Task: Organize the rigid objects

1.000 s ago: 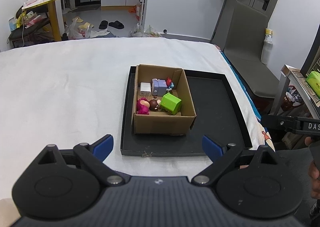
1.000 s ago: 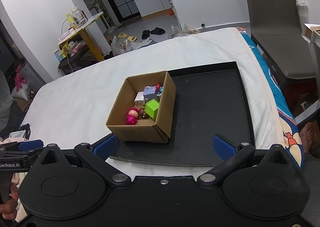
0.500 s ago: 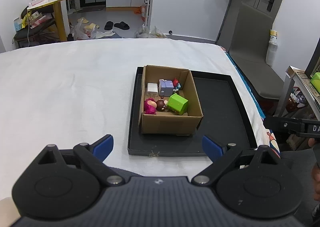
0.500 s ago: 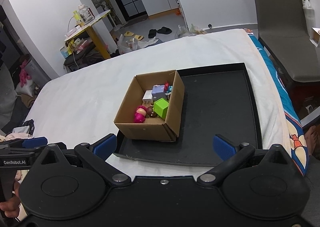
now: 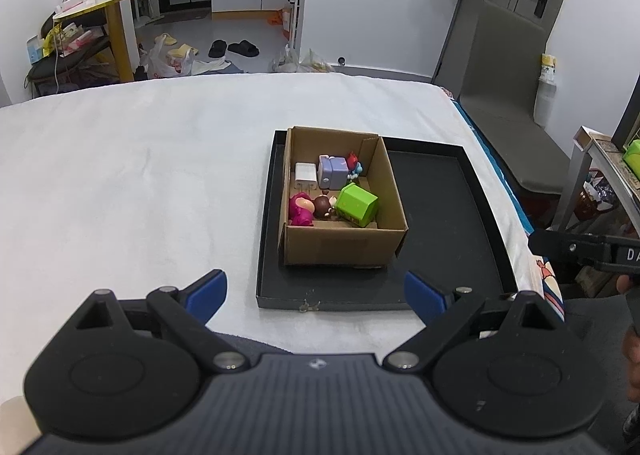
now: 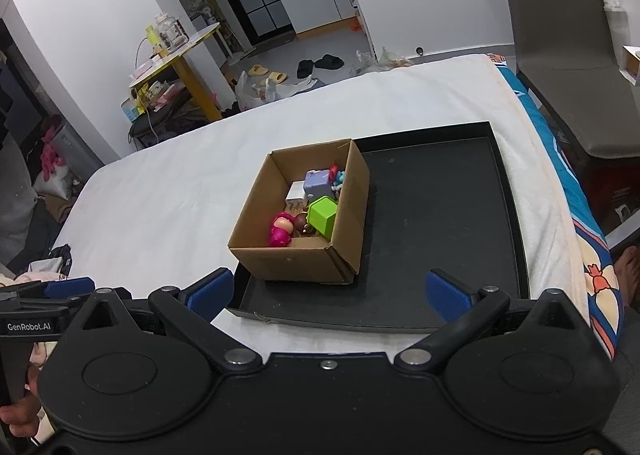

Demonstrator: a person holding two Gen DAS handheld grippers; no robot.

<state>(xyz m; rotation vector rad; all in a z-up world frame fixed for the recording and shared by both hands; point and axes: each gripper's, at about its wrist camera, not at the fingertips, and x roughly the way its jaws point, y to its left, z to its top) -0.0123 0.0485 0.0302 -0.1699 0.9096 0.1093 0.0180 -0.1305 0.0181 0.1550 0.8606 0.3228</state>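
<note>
Both hand-held grippers, left [image 5: 316, 291] and right [image 6: 328, 291], gape empty; brown cardboard box [image 5: 344, 251] of toys sits dead ahead, nearer my left.

Both views bright, even indoor light, source unseen, perhaps overhead. Soft shadow inside box [image 5: 344, 243]. White sheet [image 5: 140, 175] near overexposed. Strong fisheye bending at edges, dark vignette corners. Focus sharp; no motion blur.
</note>
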